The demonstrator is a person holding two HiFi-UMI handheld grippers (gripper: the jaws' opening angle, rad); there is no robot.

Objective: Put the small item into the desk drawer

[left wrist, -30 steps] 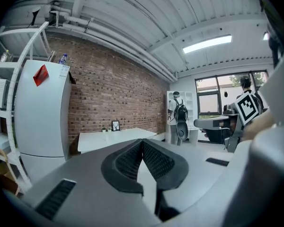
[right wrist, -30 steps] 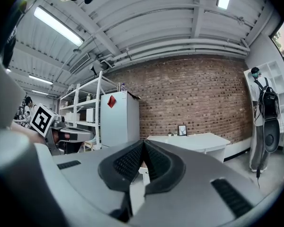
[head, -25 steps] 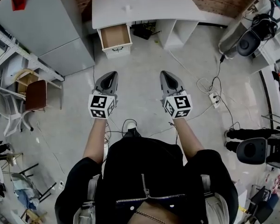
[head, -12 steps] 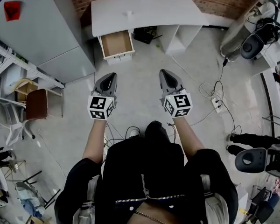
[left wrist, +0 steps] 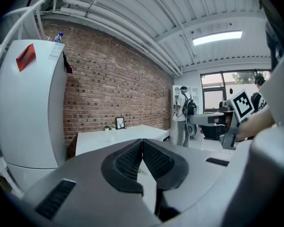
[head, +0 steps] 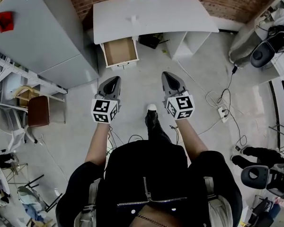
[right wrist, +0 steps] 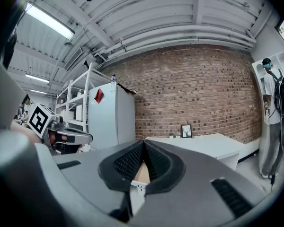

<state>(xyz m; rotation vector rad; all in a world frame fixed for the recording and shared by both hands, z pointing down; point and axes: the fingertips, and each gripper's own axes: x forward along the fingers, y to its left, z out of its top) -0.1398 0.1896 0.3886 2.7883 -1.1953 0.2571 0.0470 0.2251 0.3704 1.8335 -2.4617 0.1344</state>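
Note:
A white desk (head: 151, 13) stands against the brick wall, with its wooden drawer (head: 119, 52) pulled open at the left. A small white item (head: 133, 19) rests on the desktop. Both grippers hang in the air over the floor, well short of the desk. My left gripper (head: 114, 80) is shut and holds nothing; its ribbed tips (left wrist: 142, 141) meet, with the desk (left wrist: 113, 138) beyond them. My right gripper (head: 168, 74) is also shut and empty, tips together (right wrist: 144, 142). The desk (right wrist: 203, 143) lies ahead of it.
A tall grey cabinet (head: 38, 32) stands left of the desk, with a brown chair (head: 38, 110) nearer me. Cables and a power strip (head: 222, 112) lie on the floor at right, beside office chairs (head: 262, 56). A person (right wrist: 274, 108) stands at far right.
I have stepped forward: the desk and open drawer sit lower and nearer in the head view, and one foot now shows ahead of me. Both grippers stayed shut.

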